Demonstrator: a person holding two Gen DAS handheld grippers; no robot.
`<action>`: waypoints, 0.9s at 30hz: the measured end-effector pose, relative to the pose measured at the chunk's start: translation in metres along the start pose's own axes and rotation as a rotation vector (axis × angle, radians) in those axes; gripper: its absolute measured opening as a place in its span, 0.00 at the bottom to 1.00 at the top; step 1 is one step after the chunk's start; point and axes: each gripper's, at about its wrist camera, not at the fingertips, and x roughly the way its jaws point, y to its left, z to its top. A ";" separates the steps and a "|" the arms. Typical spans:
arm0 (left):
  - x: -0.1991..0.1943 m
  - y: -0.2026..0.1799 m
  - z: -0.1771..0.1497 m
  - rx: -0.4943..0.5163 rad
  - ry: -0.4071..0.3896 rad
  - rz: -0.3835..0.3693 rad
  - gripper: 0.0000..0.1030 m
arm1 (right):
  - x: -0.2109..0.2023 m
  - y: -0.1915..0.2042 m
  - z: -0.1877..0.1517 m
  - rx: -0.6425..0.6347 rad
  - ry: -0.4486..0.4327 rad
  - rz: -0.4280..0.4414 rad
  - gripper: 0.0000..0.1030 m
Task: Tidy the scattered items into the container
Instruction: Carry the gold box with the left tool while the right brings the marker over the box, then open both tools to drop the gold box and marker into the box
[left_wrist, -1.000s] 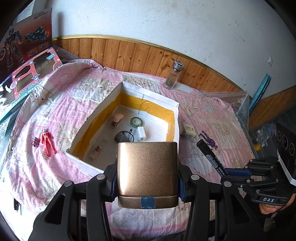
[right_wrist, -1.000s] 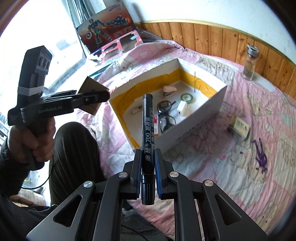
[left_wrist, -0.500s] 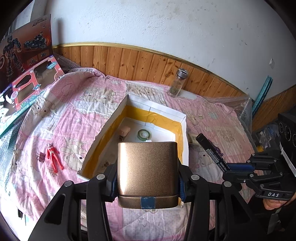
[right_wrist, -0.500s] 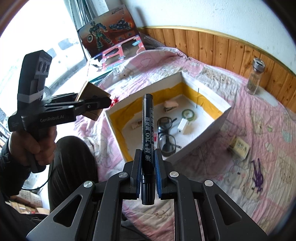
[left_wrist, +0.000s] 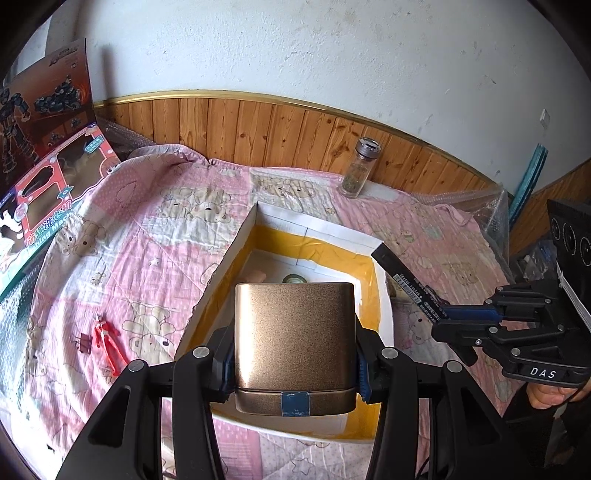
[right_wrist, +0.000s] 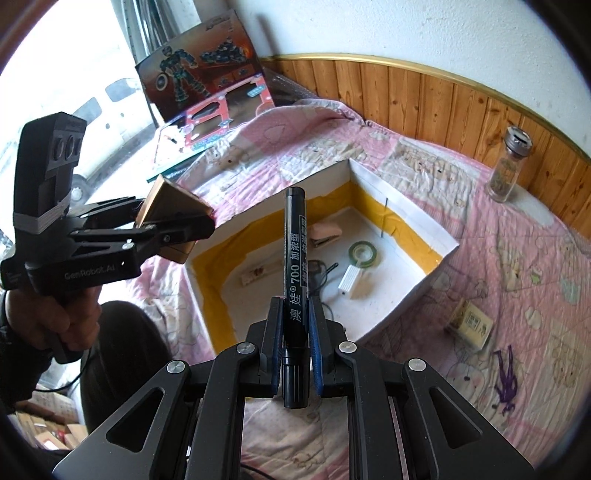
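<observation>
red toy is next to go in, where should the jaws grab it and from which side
Grip the red toy across its narrow torso, coming from straight above. It lies flat on the quilt with legs splayed, and a binder clip sits close at its left.

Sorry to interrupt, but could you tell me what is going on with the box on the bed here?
A person is tidying loose items into the white box on the pink quilt. The left claw is shut on a bronze case, the right claw on a black marker; both are held above the box. Tape, glasses and a stapler already lie inside. A red figure, a purple figure and a small carton remain on the quilt.
</observation>
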 end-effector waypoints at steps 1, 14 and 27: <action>0.004 0.001 0.001 0.001 0.007 -0.001 0.47 | 0.003 -0.002 0.003 0.003 0.002 -0.004 0.13; 0.059 0.014 -0.002 0.020 0.118 0.035 0.47 | 0.059 -0.037 0.033 0.050 0.063 -0.044 0.13; 0.095 0.026 -0.007 0.019 0.207 0.064 0.48 | 0.114 -0.078 0.042 0.139 0.149 -0.072 0.13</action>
